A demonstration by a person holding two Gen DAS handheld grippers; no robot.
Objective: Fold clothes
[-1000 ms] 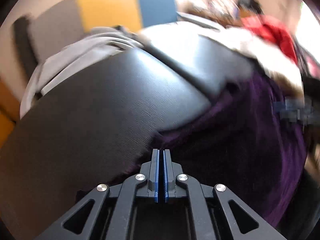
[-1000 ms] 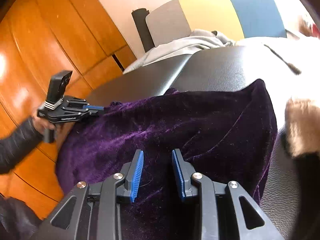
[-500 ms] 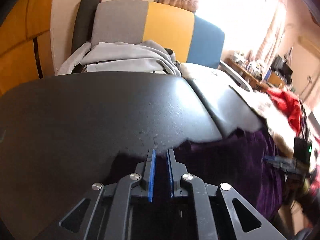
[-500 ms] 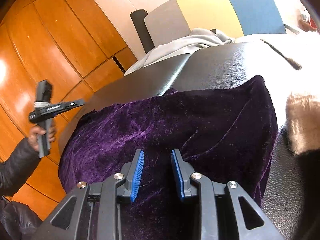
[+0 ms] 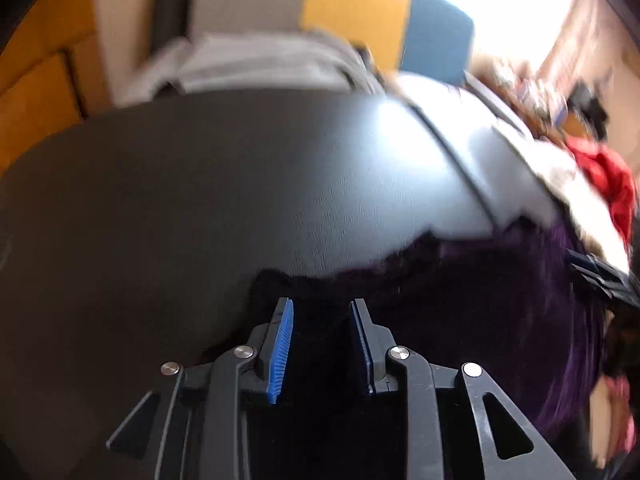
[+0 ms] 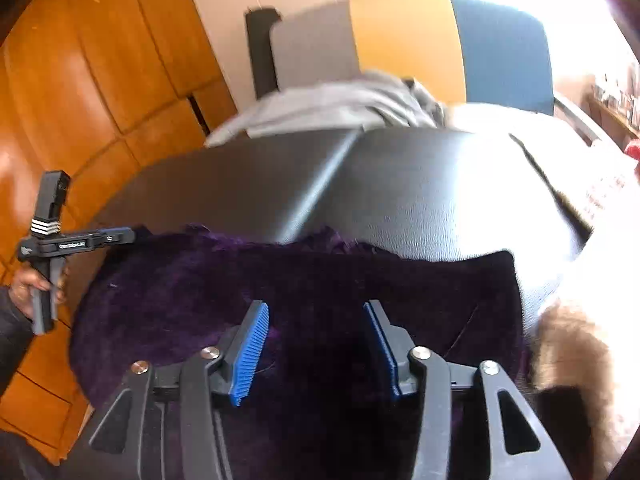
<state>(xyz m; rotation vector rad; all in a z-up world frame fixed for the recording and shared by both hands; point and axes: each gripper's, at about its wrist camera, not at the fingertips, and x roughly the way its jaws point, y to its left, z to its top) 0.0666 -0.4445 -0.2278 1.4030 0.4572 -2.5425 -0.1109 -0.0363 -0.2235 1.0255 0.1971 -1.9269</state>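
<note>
Garment: a purple velvet piece (image 6: 360,300) lies spread on the black leather surface (image 6: 420,184), filling the 6 o'clock half of the right wrist view; its far edge runs ragged from 9 to 3 o'clock.
Left gripper: the left gripper (image 5: 322,312) hangs over the garment's near-left corner, jaws opening, blue pads apart. Dark cloth lies under and between the pads, but nothing looks pinched. From the right wrist view the same tool (image 6: 120,236) shows at 9 o'clock, its tip at the cloth's far left corner, held by a hand (image 6: 34,286).
Right gripper: the right gripper (image 6: 316,318) sits over the middle of the velvet, jaws opening, a wide gap and nothing clamped.
Surroundings: a grey garment (image 6: 340,108) is heaped at 12 o'clock against a grey, yellow and blue chair back (image 6: 404,36); a cream fluffy item (image 6: 576,344) lies at 4 o'clock, touching the velvet's right edge; a red cloth (image 5: 604,176) shows at 3 o'clock in the left view.
Step in hand: probably letting go after laying the piece flat, then regripping for a fold.
Doing it well: lift both tools straight off so the pile does not drag; take the two corners of one edge, pinch a single layer, and carry them together evenly.
Risk: velvet slides on leather, so a lopsided pull would skew the fold.
</note>
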